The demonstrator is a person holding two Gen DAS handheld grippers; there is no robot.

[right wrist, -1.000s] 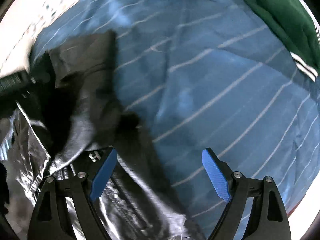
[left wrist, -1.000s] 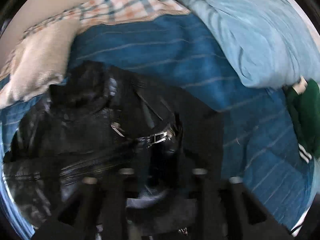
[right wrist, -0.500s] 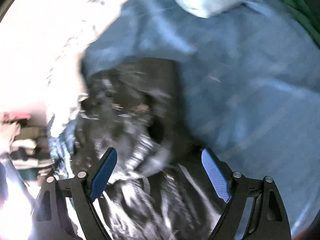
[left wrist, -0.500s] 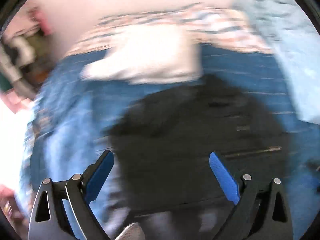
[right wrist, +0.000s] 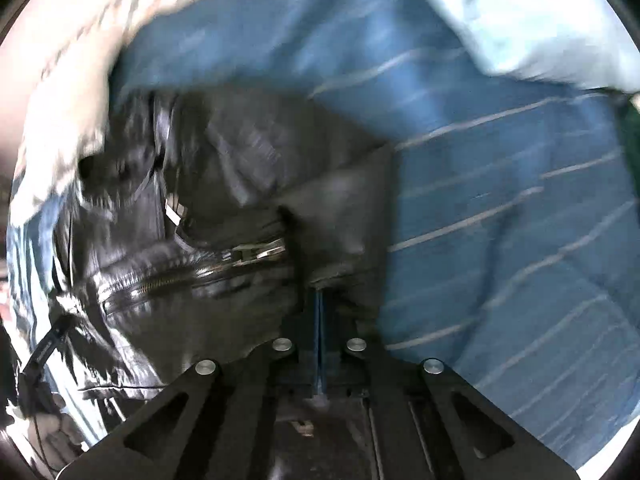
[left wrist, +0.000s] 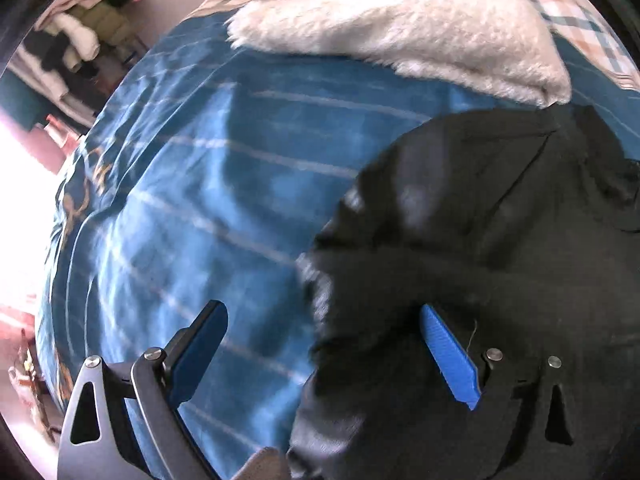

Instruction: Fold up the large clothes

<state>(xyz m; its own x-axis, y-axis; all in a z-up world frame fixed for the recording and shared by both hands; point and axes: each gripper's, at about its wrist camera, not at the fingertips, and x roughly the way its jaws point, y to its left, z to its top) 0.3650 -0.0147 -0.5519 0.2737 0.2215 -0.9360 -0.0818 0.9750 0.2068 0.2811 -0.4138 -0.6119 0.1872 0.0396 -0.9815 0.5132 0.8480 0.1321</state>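
Note:
A black leather jacket (left wrist: 500, 240) with a metal zip (right wrist: 192, 276) lies crumpled on a blue striped bed cover (left wrist: 208, 184). My left gripper (left wrist: 324, 344) is open above the jacket's left edge, one blue pad (left wrist: 448, 356) over the black cloth, the other over the cover. My right gripper (right wrist: 320, 312) is shut on a fold of the jacket (right wrist: 344, 216) near the zip end; the pads are pressed together with black cloth between them.
A white fluffy blanket (left wrist: 400, 20) and a checked cloth (left wrist: 580, 12) lie at the head of the bed. A light blue quilt (right wrist: 520, 16) and a green garment (right wrist: 632, 136) lie at the right. Clothes (left wrist: 72, 40) hang off the bed's left side.
My left gripper let go of the jacket, opened and swung left over the jacket's edge. My right gripper moved onto the jacket and closed on a fold of it.

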